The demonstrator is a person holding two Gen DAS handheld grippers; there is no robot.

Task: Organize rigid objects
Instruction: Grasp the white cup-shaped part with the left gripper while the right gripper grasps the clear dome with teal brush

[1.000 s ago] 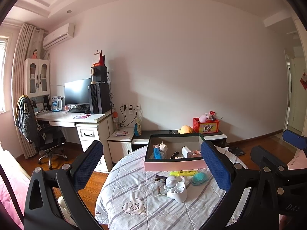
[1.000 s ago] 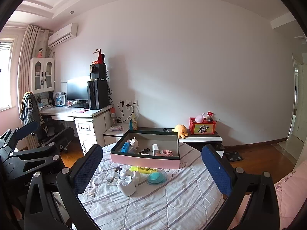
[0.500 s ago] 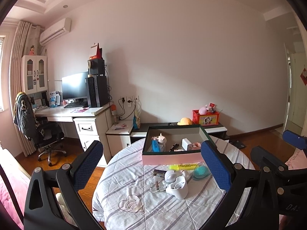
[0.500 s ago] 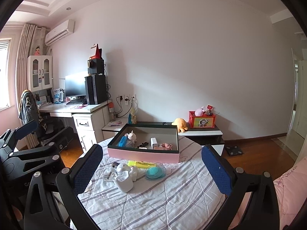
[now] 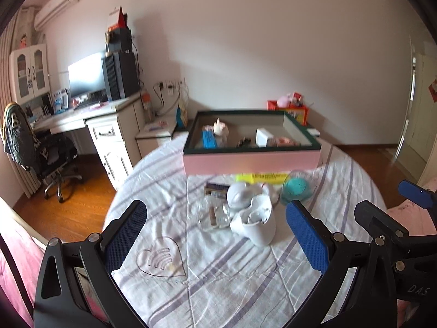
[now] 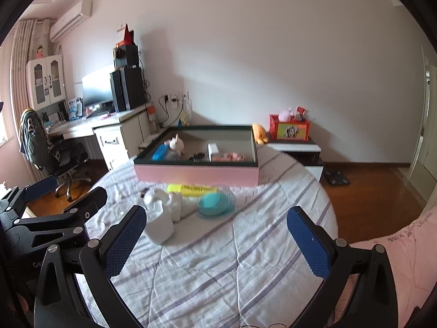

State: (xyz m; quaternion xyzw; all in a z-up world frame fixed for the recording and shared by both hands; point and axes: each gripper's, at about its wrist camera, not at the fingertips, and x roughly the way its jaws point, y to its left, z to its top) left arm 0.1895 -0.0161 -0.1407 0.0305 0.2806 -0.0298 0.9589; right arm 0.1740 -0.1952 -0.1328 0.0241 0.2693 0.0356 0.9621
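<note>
- On the round table, covered with a white cloth with grey stripes, a pink box with a dark green rim sits at the far side.
- Inside the box lie a blue flat piece, a small white figurine just beside it, a white block, some small dark bits and something pink at the right end; what the last two are cannot be told.
- In front of the box, touching or nearly touching its pink wall, lies a yellow bar.
- Just beside the bar sits a teal round thing in a clear dish.
- A white cup-like object lies tilted nearer the camera, with a white rounded piece against it and a clear plastic item on its left.
- The left gripper hovers above the near part of the table, its blue-padded fingers spread wide and holding nothing.
- The right gripper hangs likewise over the cloth, fingers wide apart and empty, with the white cup just beyond its left finger.
- Against the far wall stand a white desk with a monitor and a red box on a low cabinet.
</note>
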